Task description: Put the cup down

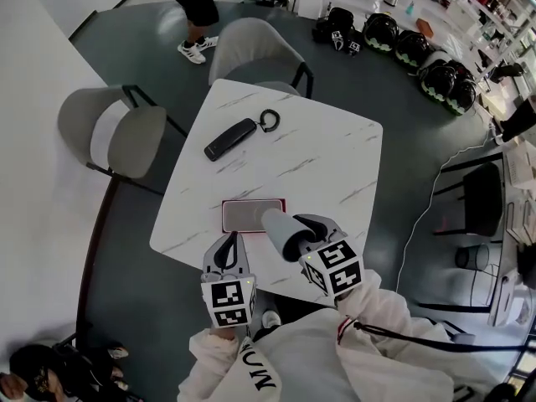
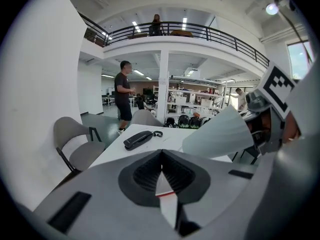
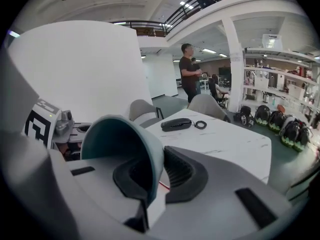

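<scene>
A pale grey-green cup (image 1: 278, 227) hangs tilted on its side just above the near part of the white marble table (image 1: 318, 157). My right gripper (image 1: 298, 224) is shut on the cup's wall; in the right gripper view the cup (image 3: 122, 144) has one pad inside and one outside its rim, at the right gripper (image 3: 155, 176). Under the cup lies a flat grey slab with a red edge (image 1: 249, 214). My left gripper (image 1: 226, 246) hovers to the left of the cup, shut and holding nothing. From the left gripper (image 2: 161, 156) the cup (image 2: 217, 134) shows at the right.
A black handset with a ring (image 1: 232, 138) lies on the far left part of the table. Two grey chairs (image 1: 113, 136) (image 1: 255, 48) stand at the left and far sides. A person (image 1: 194, 7) stands beyond. Helmets (image 1: 419, 53) lie on the floor at upper right.
</scene>
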Available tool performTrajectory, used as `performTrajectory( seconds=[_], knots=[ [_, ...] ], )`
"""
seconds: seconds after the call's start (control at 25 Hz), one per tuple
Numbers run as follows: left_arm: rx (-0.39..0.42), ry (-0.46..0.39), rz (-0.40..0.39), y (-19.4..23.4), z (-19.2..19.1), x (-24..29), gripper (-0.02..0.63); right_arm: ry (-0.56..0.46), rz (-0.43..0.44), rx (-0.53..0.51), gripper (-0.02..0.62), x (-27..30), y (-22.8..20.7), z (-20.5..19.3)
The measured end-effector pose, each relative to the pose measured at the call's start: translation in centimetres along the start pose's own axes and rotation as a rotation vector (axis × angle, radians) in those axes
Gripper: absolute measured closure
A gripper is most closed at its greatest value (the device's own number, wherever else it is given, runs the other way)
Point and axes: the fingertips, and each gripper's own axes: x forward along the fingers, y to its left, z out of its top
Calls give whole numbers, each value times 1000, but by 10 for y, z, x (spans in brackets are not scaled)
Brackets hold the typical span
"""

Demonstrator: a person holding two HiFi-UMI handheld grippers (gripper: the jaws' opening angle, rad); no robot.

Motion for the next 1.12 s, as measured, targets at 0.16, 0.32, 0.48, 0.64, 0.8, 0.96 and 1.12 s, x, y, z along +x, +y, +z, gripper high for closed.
performTrajectory(
  seconds=[0.16,0.32,0.48,0.64,0.8,0.96,1.12],
  knots=[
    [-16,26,16,6,-8,15,597,84,14,-42,571,22,-8,-8],
    [-18,50,48,16,-15,30,597,172,36,-118,571,41,-10,-15],
    [-36,72,67,22,-26,40,597,231,66,-162,571,56,-12,-22],
    [-51,94,74,24,-32,50,597,294,86,-204,571,71,-19,-30],
    [-68,122,79,26,-41,63,597,346,118,-246,571,87,-22,-34],
    [-83,147,84,26,-47,71,597,383,156,-291,571,98,-22,-38],
    [-96,162,89,27,-49,76,597,436,185,-336,571,108,-20,-40]
  ],
)
